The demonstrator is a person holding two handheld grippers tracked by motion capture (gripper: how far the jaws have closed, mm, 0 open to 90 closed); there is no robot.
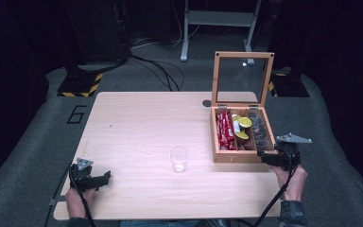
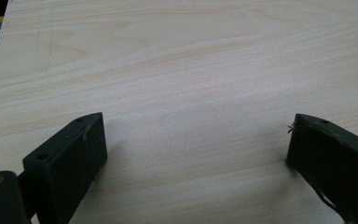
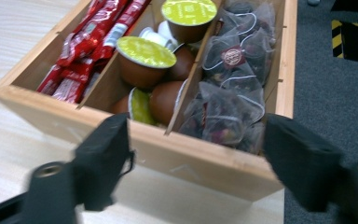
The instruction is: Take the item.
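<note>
We have one wooden box (image 1: 238, 156) at the desk's (image 1: 137, 127) right edge, its glazed lid (image 1: 242, 78) standing upright. It holds three compartments: red sachets (image 3: 81, 51) on the left, brown capsules (image 3: 144, 58) with green tops in the middle, mesh tea bags (image 3: 228, 93) on the right. The bags look feather-light and soft; we would pinch one by its gathered top. We cannot count them. One empty clear glass (image 1: 179, 159), fragile and slippery, stands left of the box. Our right claw (image 3: 196, 163) is spread just before the box's front wall; our left claw (image 2: 196, 154), far left of the box, is spread over bare desk.
</note>
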